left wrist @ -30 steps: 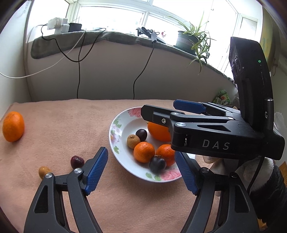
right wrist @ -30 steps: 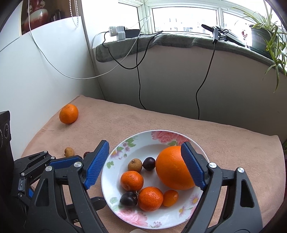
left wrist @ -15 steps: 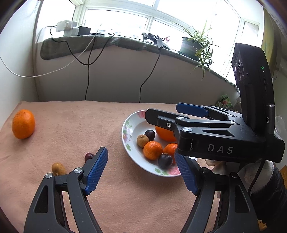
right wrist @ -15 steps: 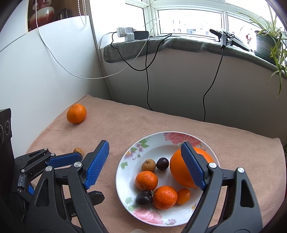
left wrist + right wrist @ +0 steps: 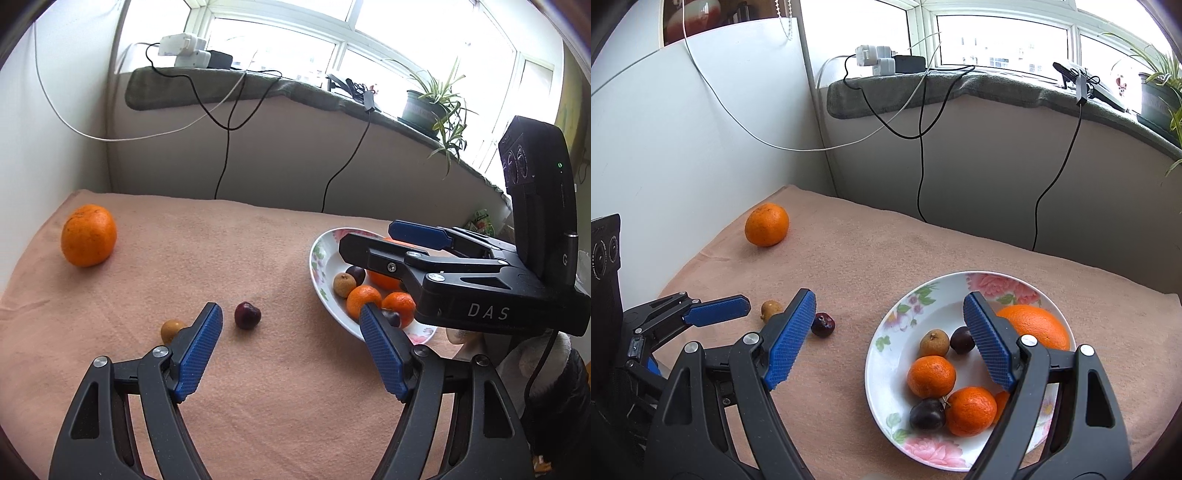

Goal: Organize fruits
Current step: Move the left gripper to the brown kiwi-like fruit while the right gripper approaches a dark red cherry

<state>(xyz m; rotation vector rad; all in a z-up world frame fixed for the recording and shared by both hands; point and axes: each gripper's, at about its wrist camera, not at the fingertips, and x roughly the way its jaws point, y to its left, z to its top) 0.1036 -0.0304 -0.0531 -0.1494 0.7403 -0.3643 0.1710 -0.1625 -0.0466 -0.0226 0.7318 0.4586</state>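
On the peach-coloured blanket [image 5: 923, 258] a flowered white plate [image 5: 886, 373] is set towards the right side, and several fruits are gathered in it: a large orange [image 5: 1039, 328], two mandarins [image 5: 931, 376] lying near the front, a dark plum [image 5: 927, 414], a small dark cherry [image 5: 961, 340] and a brownish longan [image 5: 934, 342] just beside that cherry. Outside the plate three fruits are seen on the cloth. A loose orange [image 5: 88, 240] is found far back at the left, well apart from everything else. A dark red cherry [image 5: 247, 314] and a small yellowish longan [image 5: 171, 329] are placed near each other, between the loose orange and the plate.

The left gripper [image 5: 291, 350] is held above the cloth with its jaws wide apart and nothing between them; the cherry is seen just ahead of the gap, and the yellowish longan is partly hidden behind the left pad. The right gripper [image 5: 892, 339] is held over the near left edge of the plate, its jaws likewise spread and empty, with the large orange partly covered by its right finger [image 5: 988, 341]. In the left wrist view the right gripper is seen from the side, above the plate. Behind the blanket a grey-covered sill [image 5: 960, 88] with chargers, hanging cables [image 5: 919, 147] and a potted plant [image 5: 434, 107] is visible.
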